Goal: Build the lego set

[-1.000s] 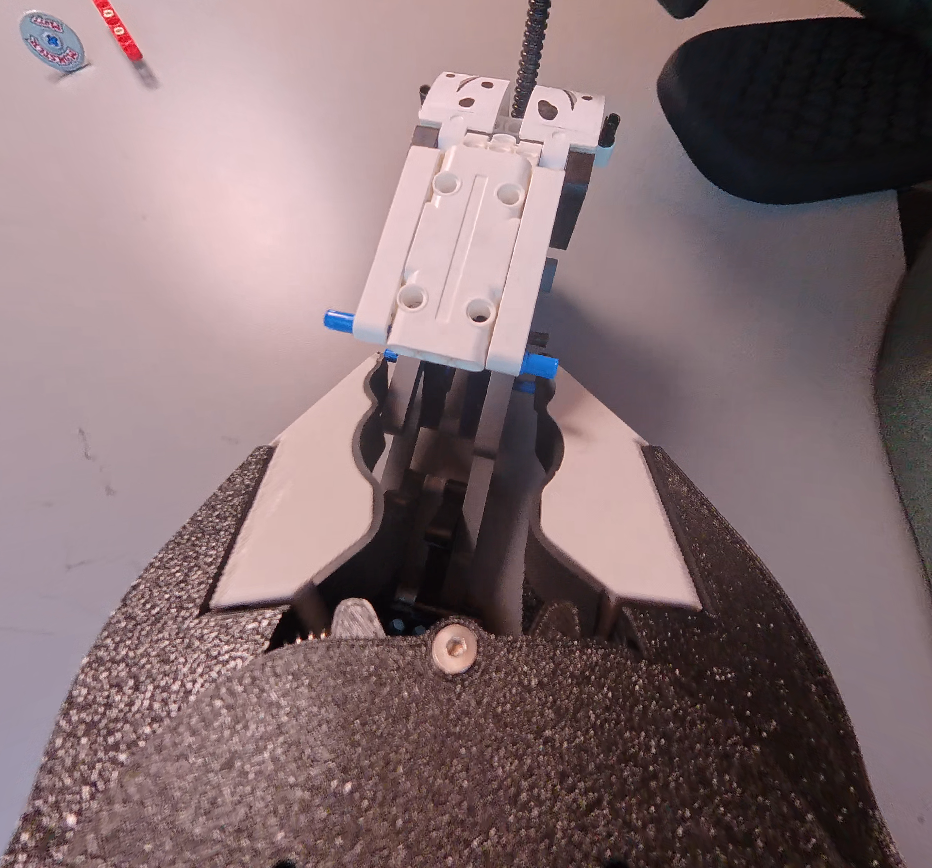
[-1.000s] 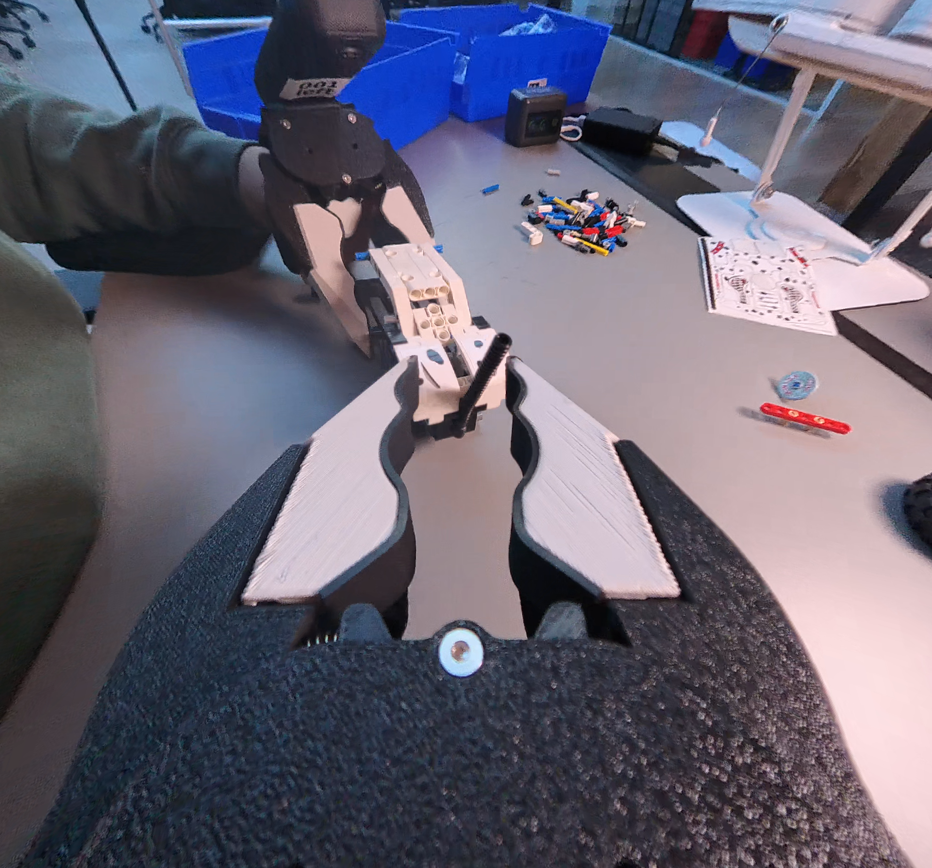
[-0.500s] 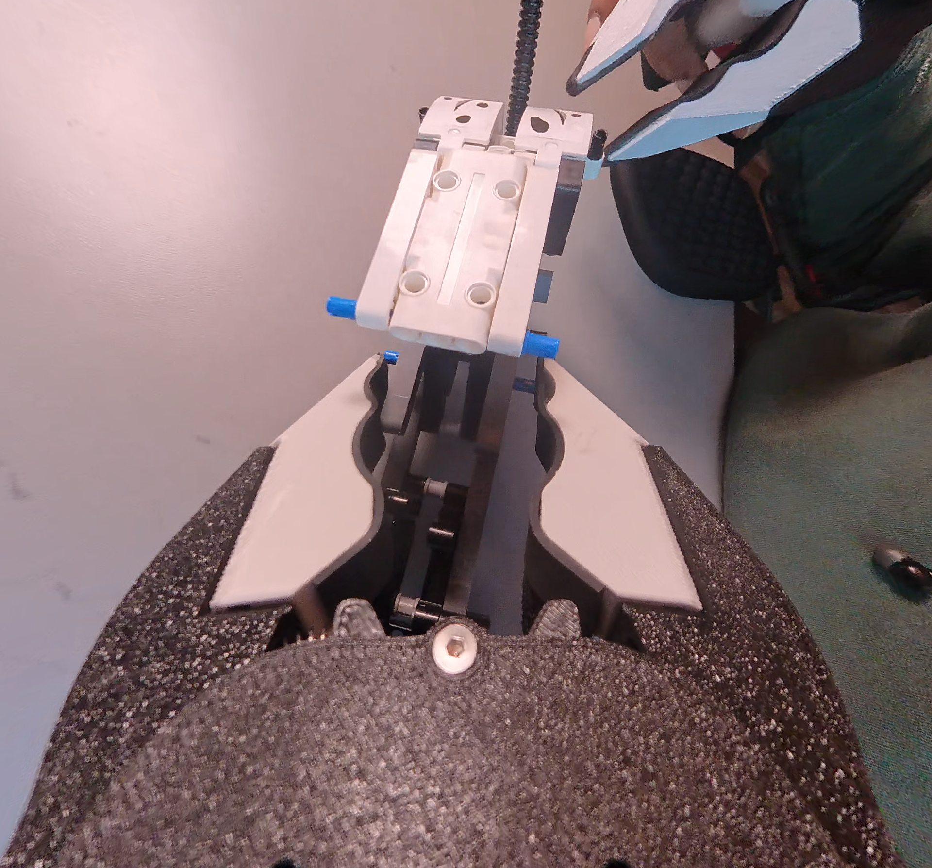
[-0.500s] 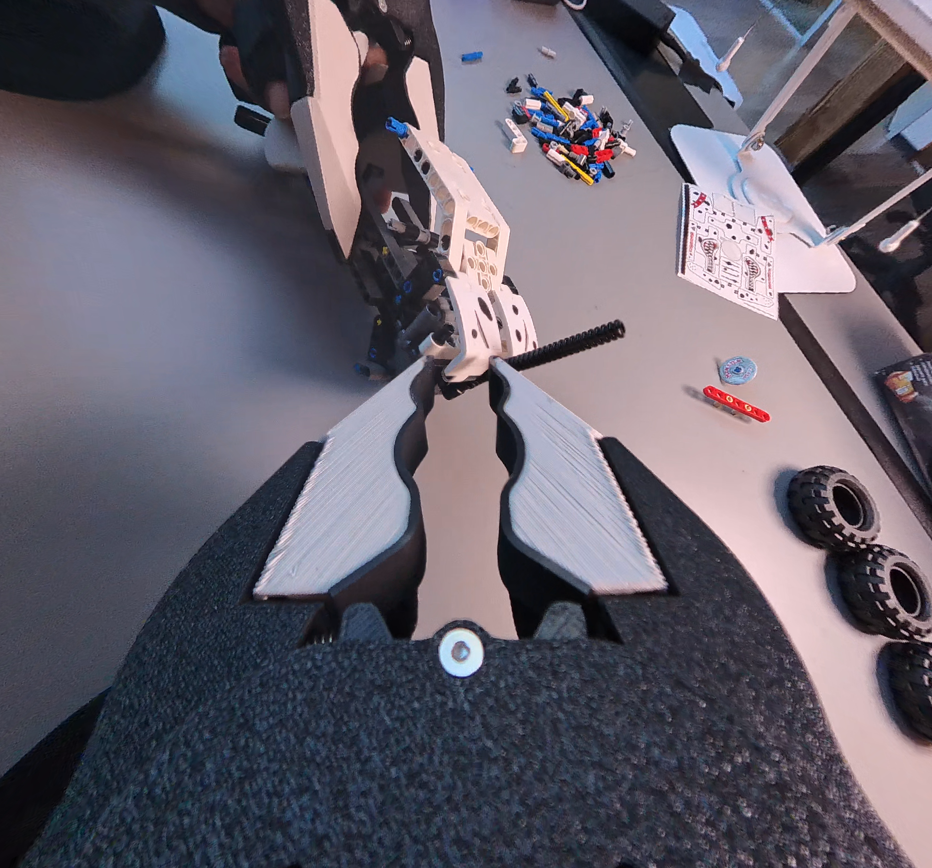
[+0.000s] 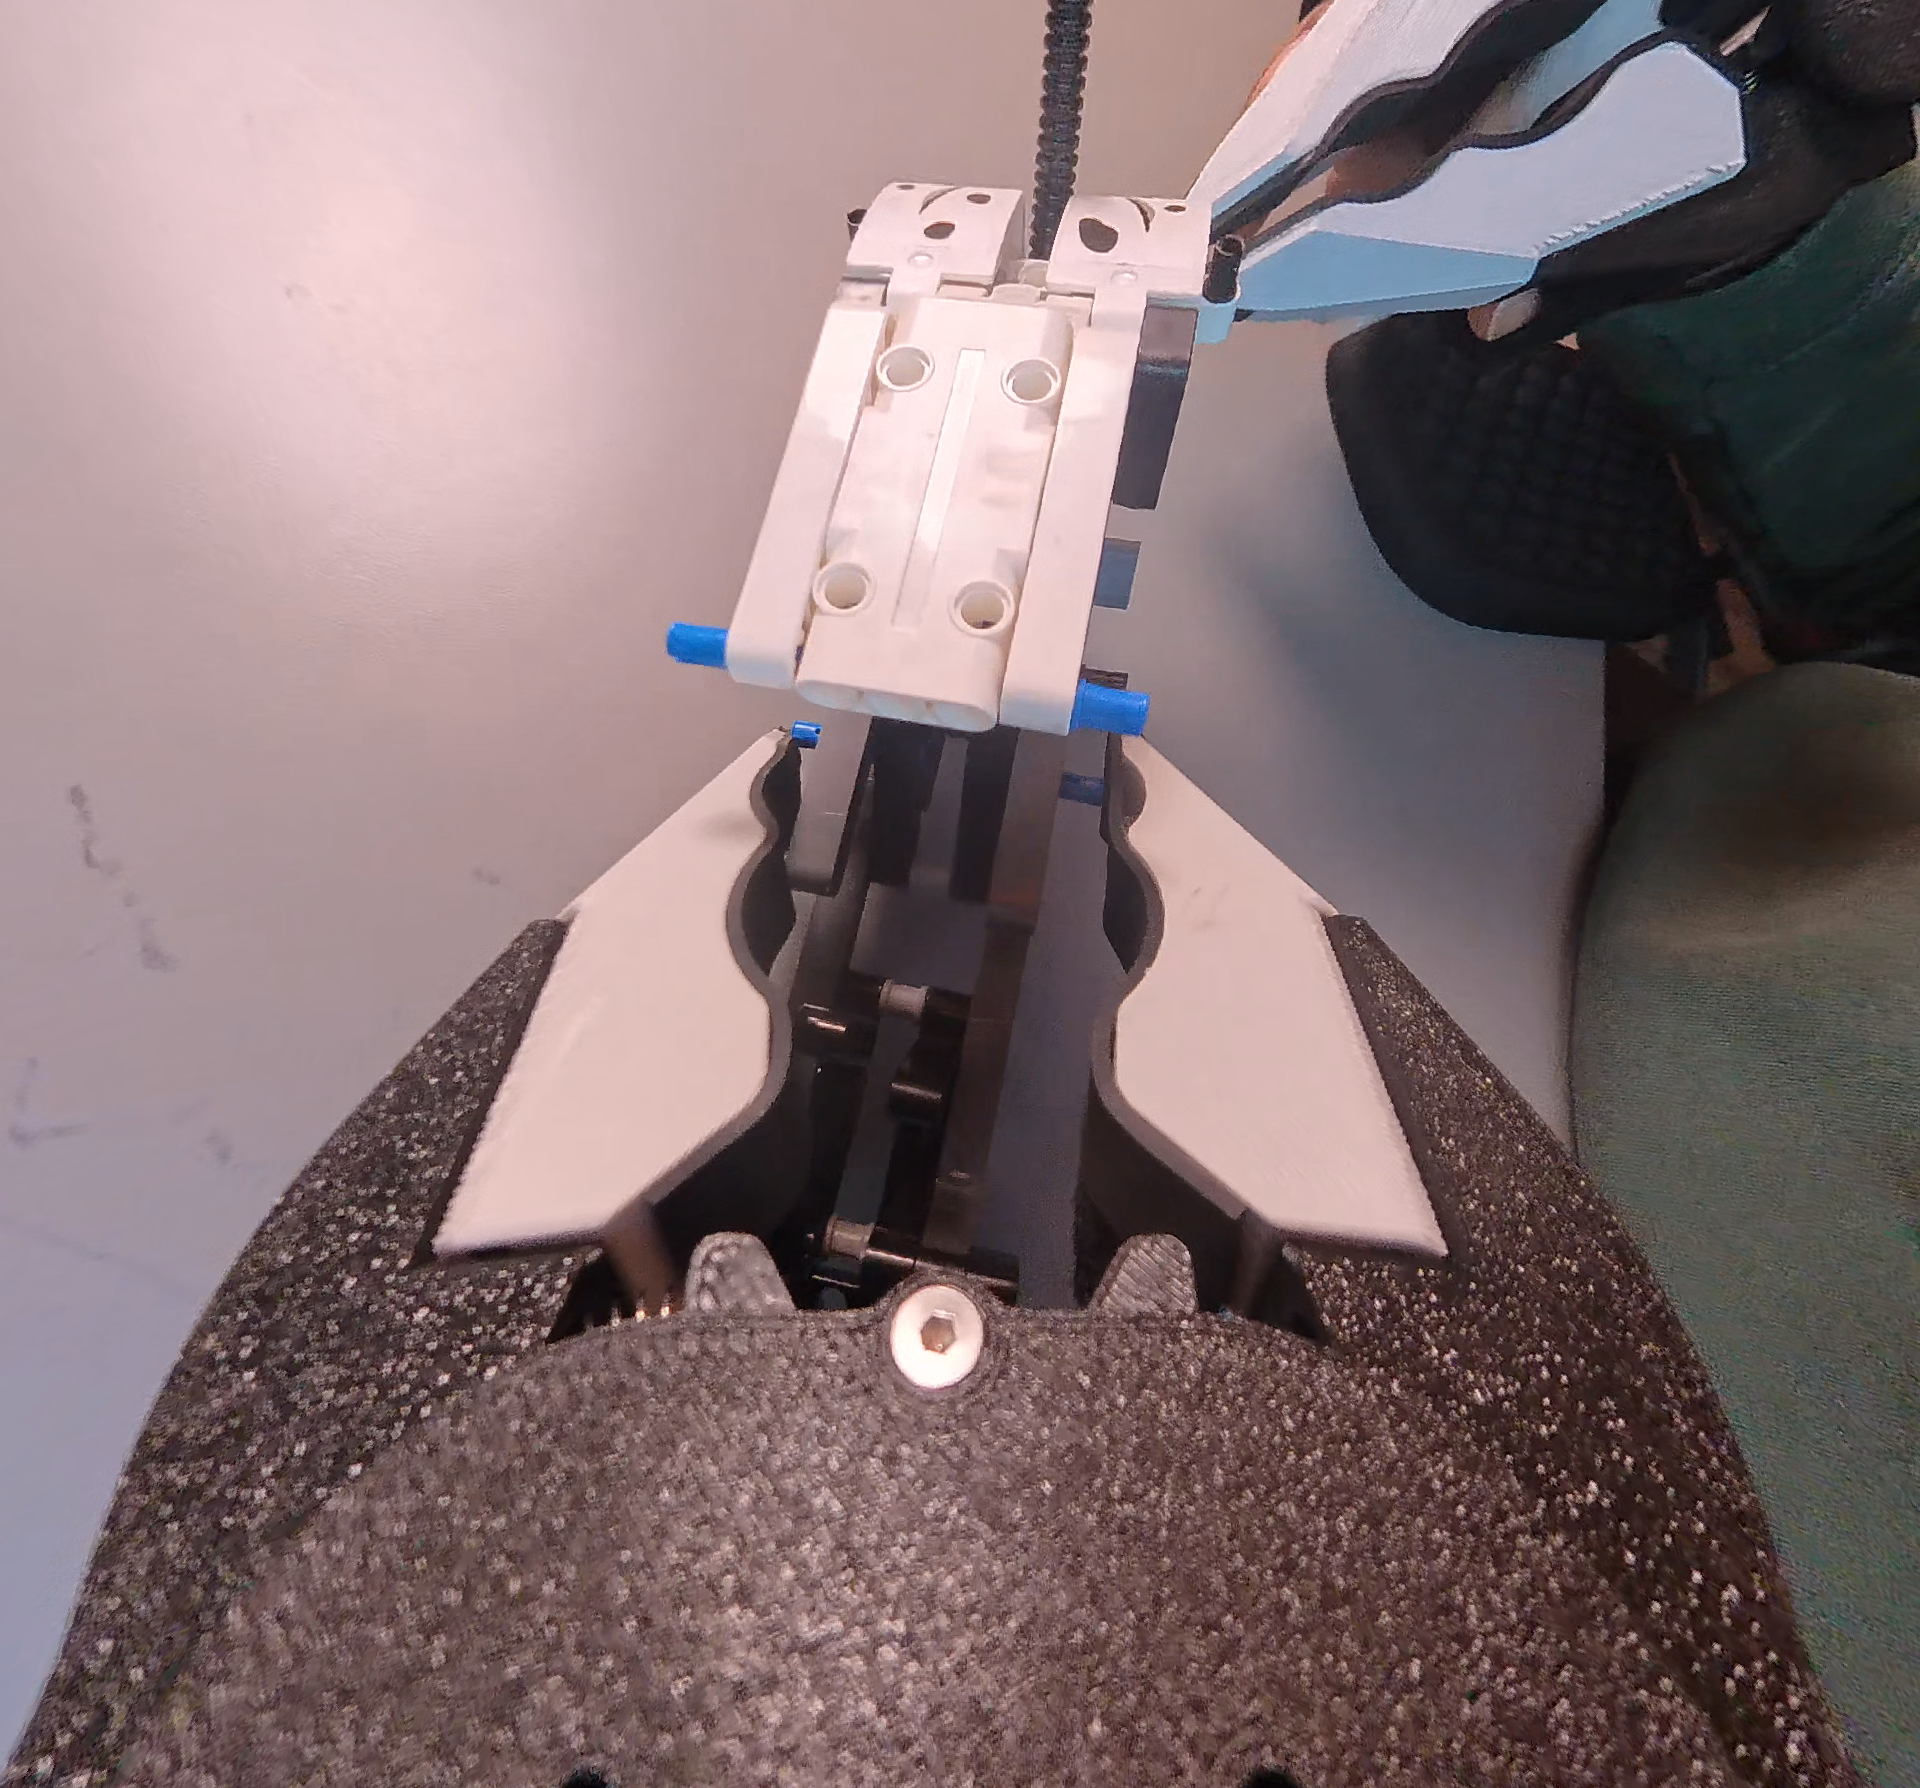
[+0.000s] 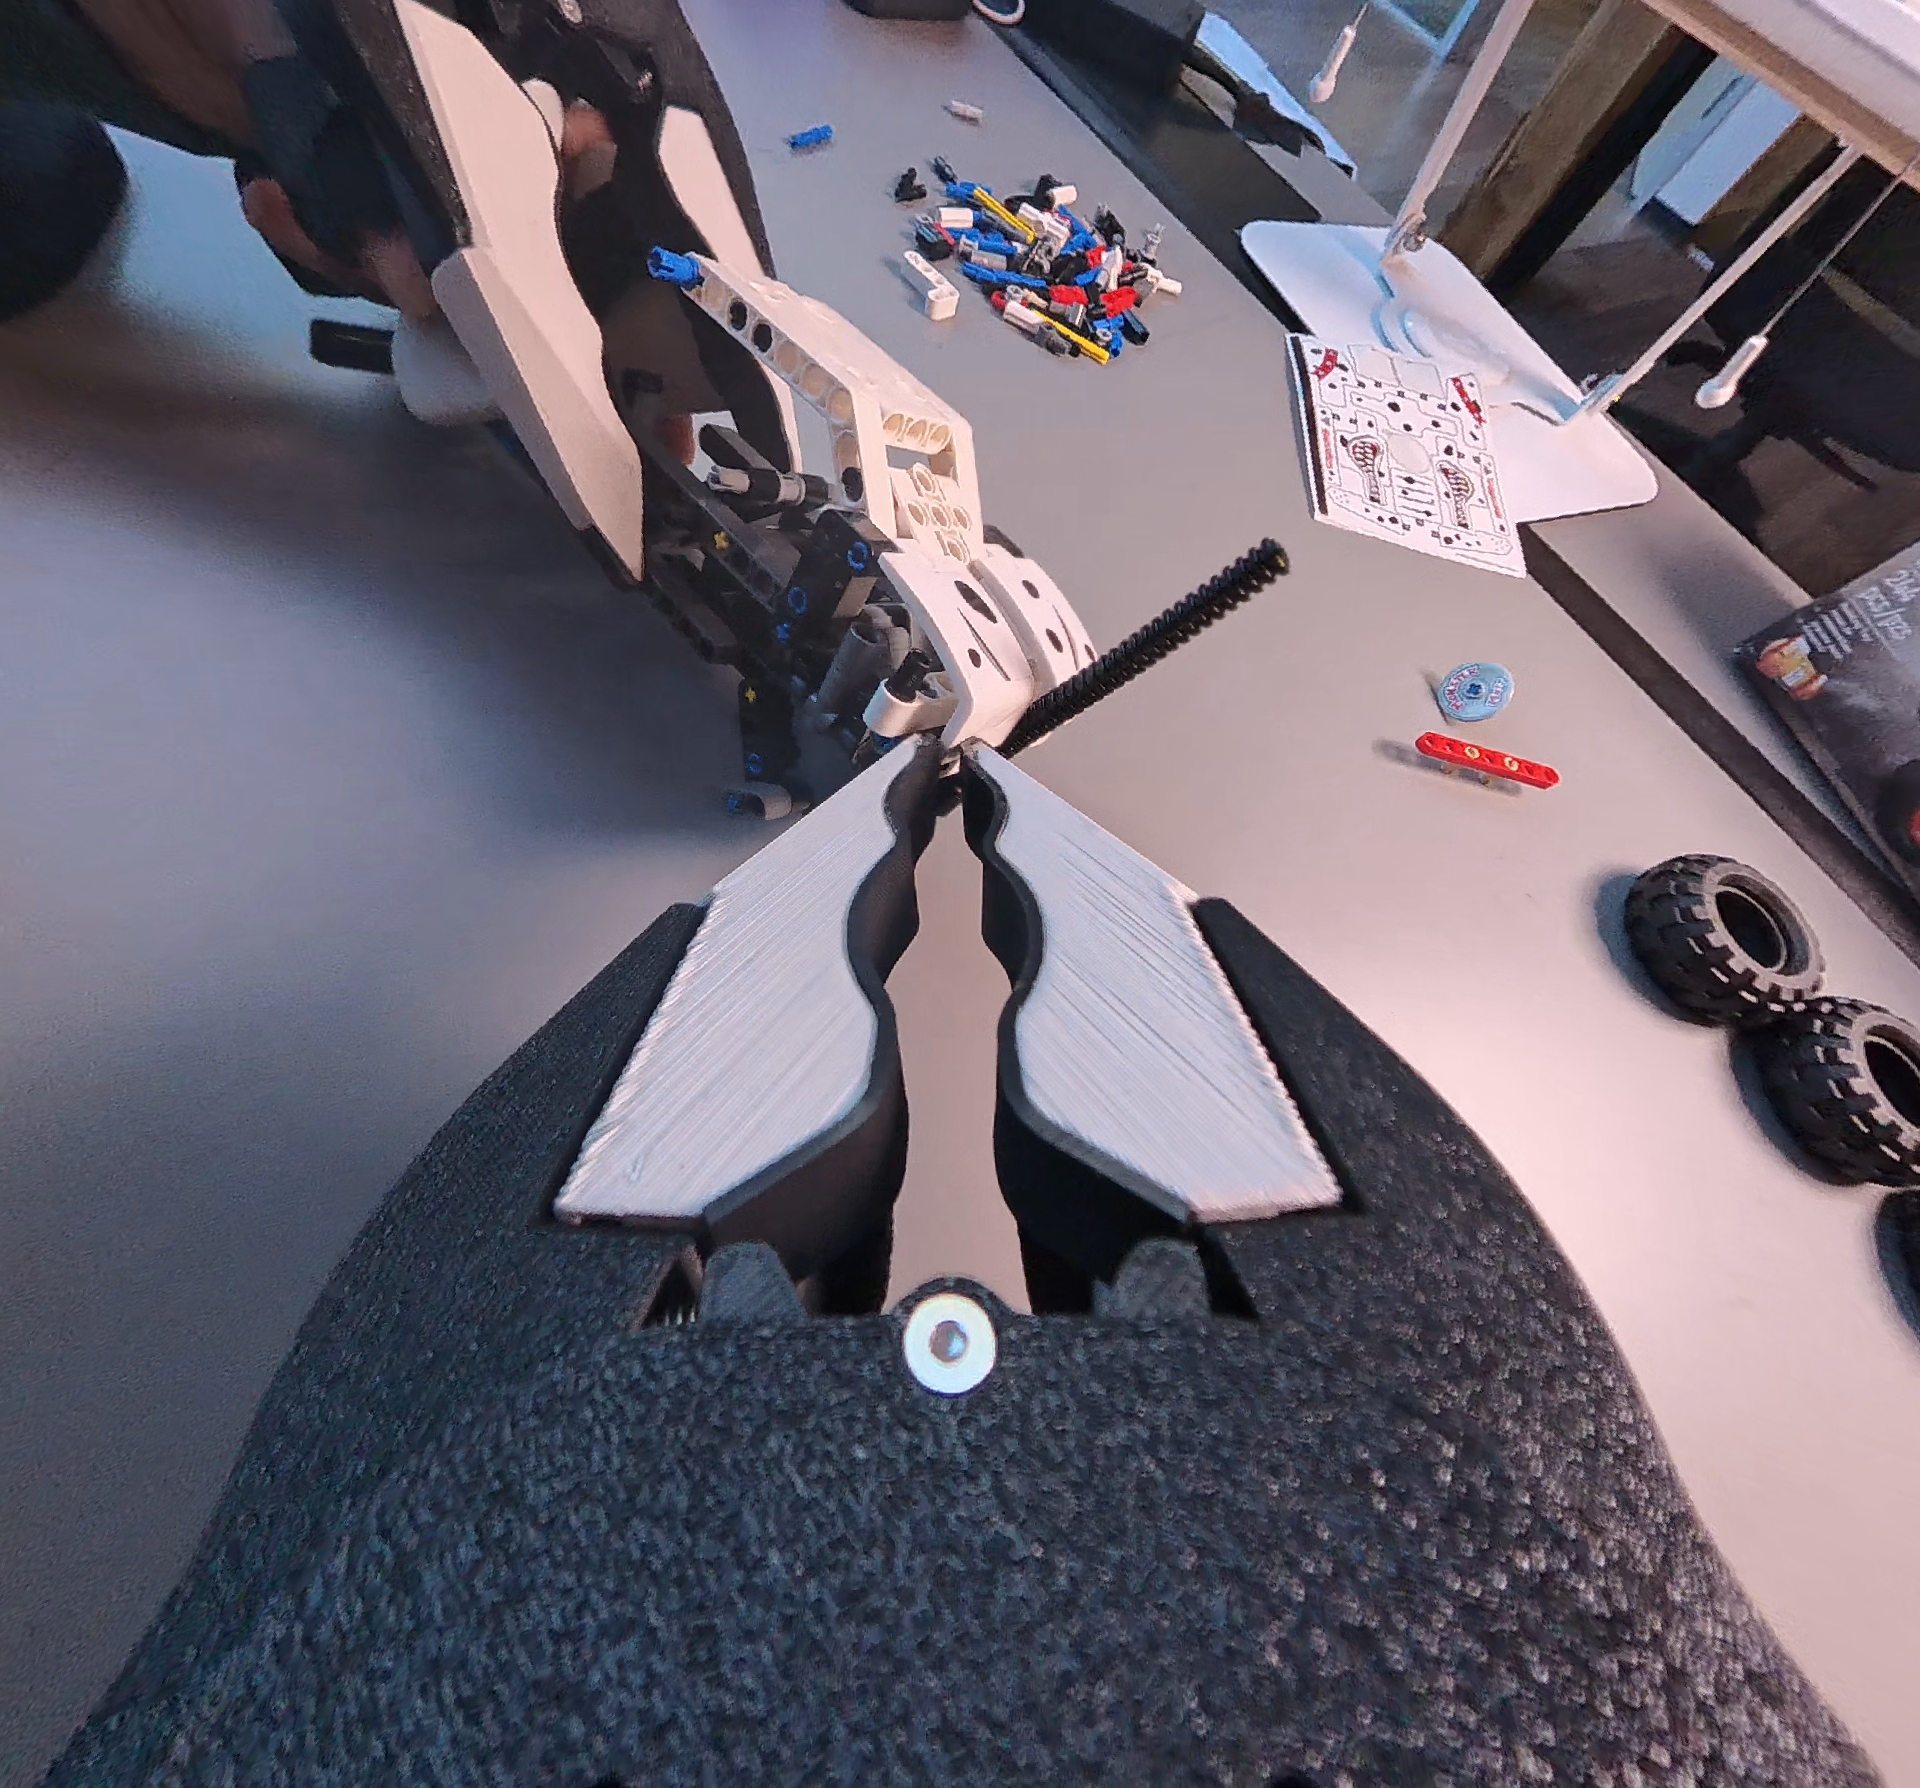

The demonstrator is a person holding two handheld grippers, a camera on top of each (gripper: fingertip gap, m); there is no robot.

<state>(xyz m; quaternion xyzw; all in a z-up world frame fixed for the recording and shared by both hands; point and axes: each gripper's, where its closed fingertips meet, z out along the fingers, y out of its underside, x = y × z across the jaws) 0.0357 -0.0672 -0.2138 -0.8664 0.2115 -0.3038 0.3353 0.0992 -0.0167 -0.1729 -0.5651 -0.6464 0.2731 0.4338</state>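
1. The left tongs point(image 5: 951, 803) are clamped on the dark chassis end of the lego model point(image 5: 945, 491), holding it tilted with its lower end seemingly on the tabletop point(image 6: 312, 907), towards the edge nearest the person.
2. The right tongs point(image 6: 943, 759) are nearly closed, tips pinching at a small black pin on the corner of the model's white front end; what exactly they hold is too small to tell.
3. The step in hand looks like seating or adjusting that small part at the front corner.
4. To do it well, push straight along the pin's axis. The left tongs should hold firm against the push so the model does not twist in their grip.
5. Keep the right tongs off the black ribbed rod point(image 6: 1153, 637), which juts out of the front between the two white spotted panels and would bend or pop out if knocked.
6. The model has a white studded roof plate, white beams with round holes, a black and grey frame below, and blue pins point(image 5: 696, 642) sticking out at the sides.
7. It has no wheels yet. Tyres point(image 6: 1720, 938) lie near the right edge, with loose pieces point(image 6: 1039, 268) heaped farther back beside a sticker sheet point(image 6: 1403, 450).
8. A red beam point(image 6: 1486, 759) and a round disc point(image 6: 1473, 691) lie between model and tyres.
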